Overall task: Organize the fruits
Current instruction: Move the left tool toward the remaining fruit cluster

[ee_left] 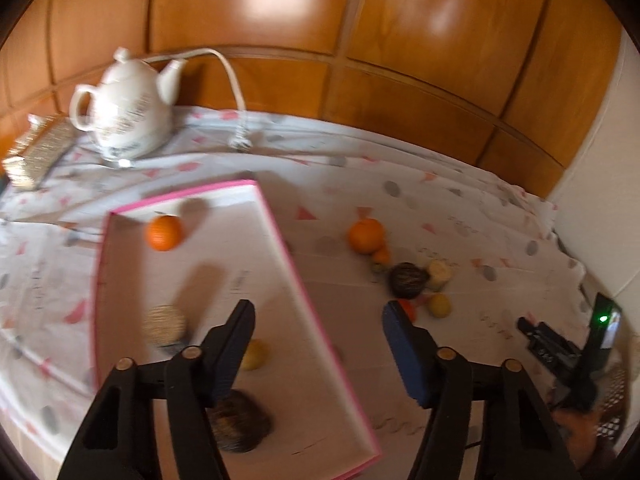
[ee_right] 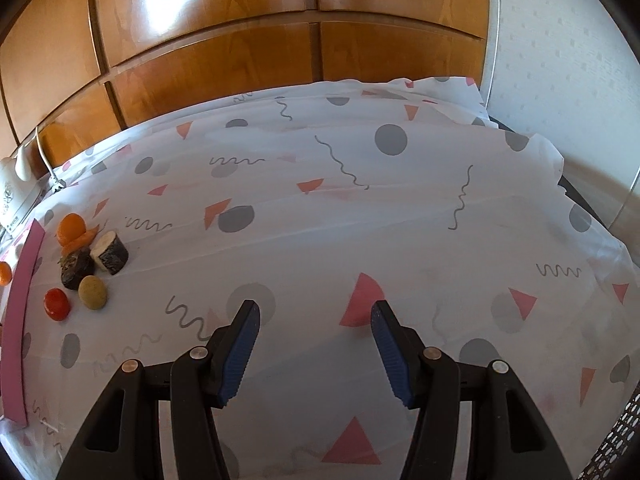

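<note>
A shallow pink-edged white box point(ee_left: 280, 236) lies on the patterned cloth. In it are an orange point(ee_left: 163, 232), a beige netted ball point(ee_left: 165, 325), a yellow fruit point(ee_left: 255, 355) and a dark brown fruit point(ee_left: 240, 424). My left gripper point(ee_left: 318, 316) is open and empty above the box's right edge. To its right on the cloth lie an orange point(ee_left: 366, 235), a dark round fruit point(ee_left: 409, 280), a pale cut piece point(ee_left: 439, 275), a yellow-green fruit point(ee_left: 439, 305) and a red one point(ee_left: 408, 309). My right gripper point(ee_right: 316, 320) is open and empty over bare cloth; that pile point(ee_right: 86, 264) lies at its far left.
A white teapot point(ee_left: 124, 116) with a white cord point(ee_left: 236, 88) stands at the back left beside a glittery box point(ee_left: 36, 152). A wooden panelled wall point(ee_left: 320, 40) runs behind the table. My right gripper point(ee_left: 560, 348) shows at the left view's right edge.
</note>
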A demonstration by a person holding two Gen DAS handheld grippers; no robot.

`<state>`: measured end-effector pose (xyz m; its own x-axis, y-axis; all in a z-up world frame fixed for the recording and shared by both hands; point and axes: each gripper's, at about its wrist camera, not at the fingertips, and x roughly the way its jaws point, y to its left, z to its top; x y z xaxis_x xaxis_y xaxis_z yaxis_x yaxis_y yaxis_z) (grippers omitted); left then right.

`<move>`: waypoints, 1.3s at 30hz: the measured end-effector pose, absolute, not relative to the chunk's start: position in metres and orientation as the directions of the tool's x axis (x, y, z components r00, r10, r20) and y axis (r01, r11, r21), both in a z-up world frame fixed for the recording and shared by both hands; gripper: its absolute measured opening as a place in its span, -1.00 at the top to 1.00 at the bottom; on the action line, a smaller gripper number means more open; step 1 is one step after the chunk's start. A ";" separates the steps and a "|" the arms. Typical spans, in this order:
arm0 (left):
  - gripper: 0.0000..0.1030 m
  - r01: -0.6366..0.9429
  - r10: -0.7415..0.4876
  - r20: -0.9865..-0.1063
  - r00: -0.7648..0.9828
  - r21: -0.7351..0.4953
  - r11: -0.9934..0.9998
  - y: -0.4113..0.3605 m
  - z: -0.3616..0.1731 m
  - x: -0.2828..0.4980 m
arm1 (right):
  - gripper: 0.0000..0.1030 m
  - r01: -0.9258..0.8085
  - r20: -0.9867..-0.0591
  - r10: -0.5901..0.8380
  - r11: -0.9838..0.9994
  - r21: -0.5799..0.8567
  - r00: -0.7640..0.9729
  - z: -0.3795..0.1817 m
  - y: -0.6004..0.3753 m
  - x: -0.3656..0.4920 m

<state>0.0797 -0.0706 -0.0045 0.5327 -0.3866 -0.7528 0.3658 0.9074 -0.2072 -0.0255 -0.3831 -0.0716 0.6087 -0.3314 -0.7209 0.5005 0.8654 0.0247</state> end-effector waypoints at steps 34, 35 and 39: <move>0.68 0.335 -0.546 -0.801 0.245 -0.459 0.823 -0.163 -0.071 0.174 | -0.28 0.484 -0.713 -0.322 0.875 0.028 0.623 -0.081 -0.389 -0.022; 0.70 0.346 -0.553 -0.794 0.252 -0.459 0.818 -0.161 -0.066 0.171 | -0.28 0.484 -0.712 -0.322 0.875 0.028 0.624 -0.081 -0.389 -0.022; 1.00 0.390 -0.581 -0.765 0.278 -0.463 0.796 -0.155 -0.047 0.158 | -0.28 0.484 -0.712 -0.324 0.875 0.025 0.623 -0.081 -0.389 -0.022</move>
<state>0.1584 -0.1546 -0.0469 0.2777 -0.5809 -0.7651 0.3905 0.7960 -0.4626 -0.0219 -0.3893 -0.0812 0.6227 -0.3240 -0.7122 0.4842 0.8746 0.0255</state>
